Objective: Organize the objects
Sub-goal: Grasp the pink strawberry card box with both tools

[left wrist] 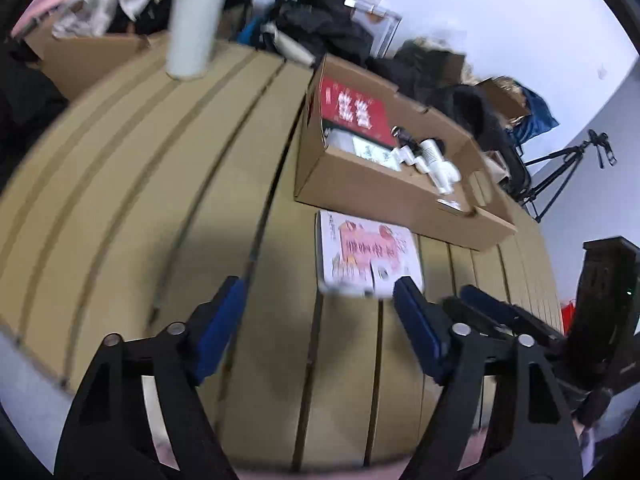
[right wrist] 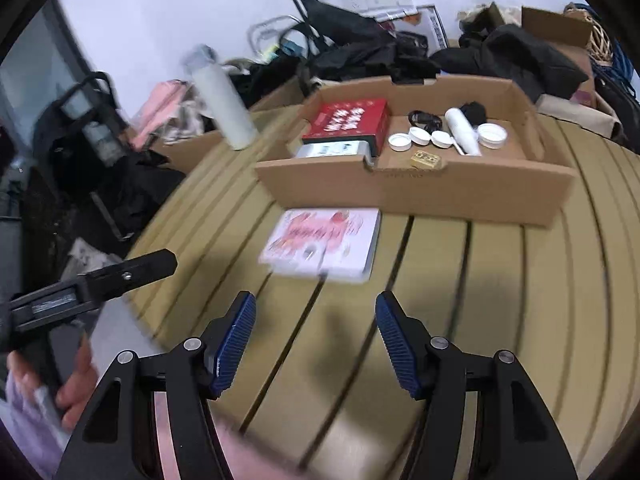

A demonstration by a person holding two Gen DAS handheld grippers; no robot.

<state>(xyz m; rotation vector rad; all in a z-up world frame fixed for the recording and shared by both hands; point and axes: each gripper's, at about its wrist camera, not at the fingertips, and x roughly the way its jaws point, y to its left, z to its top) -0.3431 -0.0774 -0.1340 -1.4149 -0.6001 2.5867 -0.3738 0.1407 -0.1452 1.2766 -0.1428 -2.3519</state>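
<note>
A flat white box with pink print (right wrist: 324, 244) lies on the tan slatted table (right wrist: 480, 300), just in front of an open cardboard tray (right wrist: 416, 192); it also shows in the left wrist view (left wrist: 366, 256). The tray (left wrist: 380, 192) holds a red box (right wrist: 348, 120), a grey box (right wrist: 332, 149), several white caps (right wrist: 420, 135), a white bottle (right wrist: 464, 130) and a small yellow item (right wrist: 426, 159). My right gripper (right wrist: 316, 304) is open and empty, short of the white box. My left gripper (left wrist: 320, 292) is open and empty beside it.
A tall white bottle (right wrist: 222, 108) stands left of the tray, and shows in the left wrist view (left wrist: 196, 16). Black clothes and bags (right wrist: 400, 52) pile behind the tray. A tripod (left wrist: 560, 168) stands at the right. The left gripper's body (right wrist: 92, 284) shows at left.
</note>
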